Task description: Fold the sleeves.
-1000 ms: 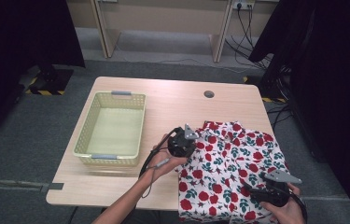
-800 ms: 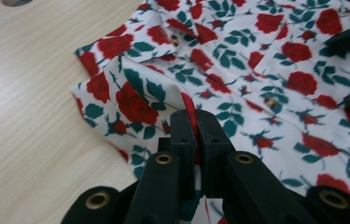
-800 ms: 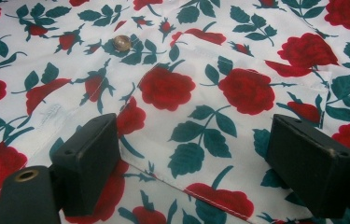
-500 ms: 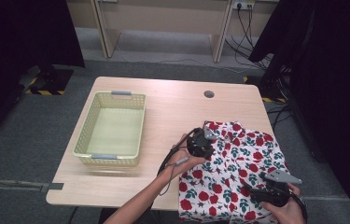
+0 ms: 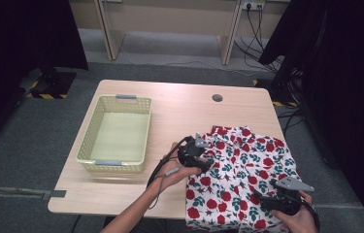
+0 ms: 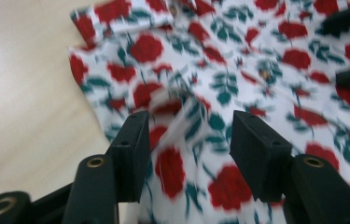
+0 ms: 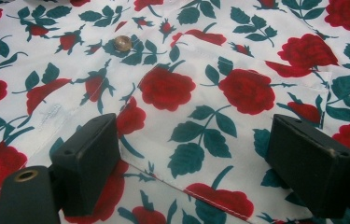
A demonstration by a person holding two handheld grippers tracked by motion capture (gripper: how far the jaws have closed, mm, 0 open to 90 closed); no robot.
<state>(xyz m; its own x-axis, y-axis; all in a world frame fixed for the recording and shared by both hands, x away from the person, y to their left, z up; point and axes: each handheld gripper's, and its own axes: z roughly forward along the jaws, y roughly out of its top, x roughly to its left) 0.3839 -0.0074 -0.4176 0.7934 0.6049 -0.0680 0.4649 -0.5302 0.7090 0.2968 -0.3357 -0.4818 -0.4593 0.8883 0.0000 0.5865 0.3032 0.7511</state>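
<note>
The left hand-held gripper [image 5: 204,158] has just been opening, releasing the folded rose-print shirt [image 5: 247,165] near the bench's [image 5: 179,104] right edge. The right hand-held gripper [image 5: 267,200] is resting spread, gripping nothing. Next: regrasp an edge.

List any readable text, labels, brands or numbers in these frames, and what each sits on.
None readable.
Rose-print shirt: only the flower pattern and a plain button, no lettering.
Basket: grey tabs on its rims, blank.
Left gripper and right gripper: black fingers, unmarked.
Floor tape: yellow-black hazard stripes, no words.
</note>
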